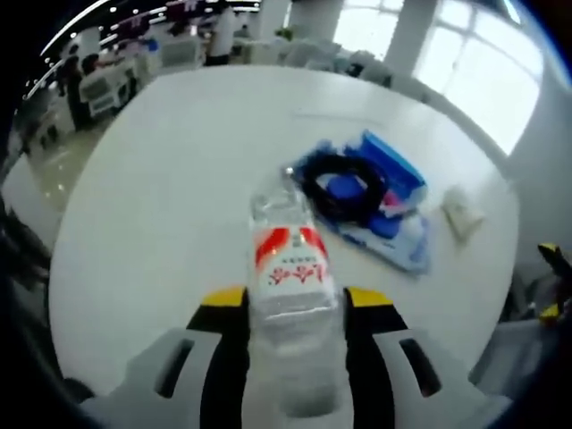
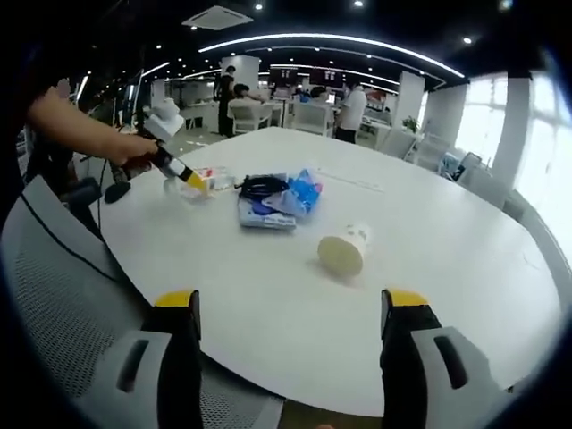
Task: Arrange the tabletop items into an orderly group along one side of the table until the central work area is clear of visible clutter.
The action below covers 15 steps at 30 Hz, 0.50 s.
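2 hand-held grippers work here: the left hand-held gripper (image 1: 293, 308) is clamped around a water bottle (image 1: 290, 268) near the tabletop (image 2: 429, 241) edge, while the right hand-held gripper (image 2: 293, 313) hangs released, jaws wide apart. Little looks arranged yet: the blue packet pile (image 2: 273, 201) with a black cable (image 1: 344, 183) and a tipped paper cup (image 2: 344, 253) sit mid-table, near each other but ungrouped

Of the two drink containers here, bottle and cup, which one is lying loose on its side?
The paper cup, tipped over on the white table with its mouth showing. The water bottle is clamped in the left gripper.
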Each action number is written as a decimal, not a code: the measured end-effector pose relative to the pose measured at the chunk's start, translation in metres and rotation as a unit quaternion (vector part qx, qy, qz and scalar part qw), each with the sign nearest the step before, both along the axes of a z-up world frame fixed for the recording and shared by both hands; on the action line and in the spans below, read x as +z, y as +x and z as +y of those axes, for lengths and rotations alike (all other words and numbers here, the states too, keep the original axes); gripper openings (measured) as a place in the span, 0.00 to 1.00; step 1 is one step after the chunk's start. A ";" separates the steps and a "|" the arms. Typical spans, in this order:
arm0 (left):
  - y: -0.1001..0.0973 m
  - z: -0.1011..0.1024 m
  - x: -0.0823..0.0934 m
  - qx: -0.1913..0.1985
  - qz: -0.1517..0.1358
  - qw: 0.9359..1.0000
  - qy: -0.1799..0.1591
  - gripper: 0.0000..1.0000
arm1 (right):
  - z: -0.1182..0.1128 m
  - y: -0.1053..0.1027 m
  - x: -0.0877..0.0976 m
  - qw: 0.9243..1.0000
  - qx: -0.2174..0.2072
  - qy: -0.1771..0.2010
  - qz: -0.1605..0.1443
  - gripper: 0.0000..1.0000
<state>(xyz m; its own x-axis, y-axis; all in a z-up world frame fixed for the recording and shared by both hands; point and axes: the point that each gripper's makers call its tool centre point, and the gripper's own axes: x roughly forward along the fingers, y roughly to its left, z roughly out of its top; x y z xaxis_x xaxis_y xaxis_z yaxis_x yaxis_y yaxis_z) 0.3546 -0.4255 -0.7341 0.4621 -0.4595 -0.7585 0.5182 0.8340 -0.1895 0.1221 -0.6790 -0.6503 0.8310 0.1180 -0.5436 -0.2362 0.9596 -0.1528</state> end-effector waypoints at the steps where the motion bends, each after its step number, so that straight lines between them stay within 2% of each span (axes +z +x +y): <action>1: -0.003 0.001 0.000 -0.002 0.001 1.000 0.000 0.38 | 0.001 0.001 0.000 1.000 0.005 -0.005 0.001 0.84; 8: -0.029 0.002 0.001 -0.019 0.013 1.000 -0.007 0.38 | 0.012 0.006 0.005 0.997 0.055 -0.056 -0.003 0.89; 12: -0.044 0.000 0.002 -0.039 0.017 0.999 -0.001 0.38 | 0.019 0.018 0.009 0.993 0.084 -0.085 -0.009 0.89; 15: -0.058 0.000 0.004 -0.046 0.030 0.998 -0.007 0.38 | 0.030 0.029 0.014 0.991 0.102 -0.085 -0.019 0.89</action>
<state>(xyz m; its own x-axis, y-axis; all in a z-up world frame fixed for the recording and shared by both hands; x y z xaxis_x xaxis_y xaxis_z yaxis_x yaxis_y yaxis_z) 0.2971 -0.4260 -0.7301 0.3712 -0.5094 -0.7764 0.5803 0.7800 -0.2342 0.1512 -0.6486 -0.6361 0.8192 0.1949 -0.5394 -0.4138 0.8521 -0.3205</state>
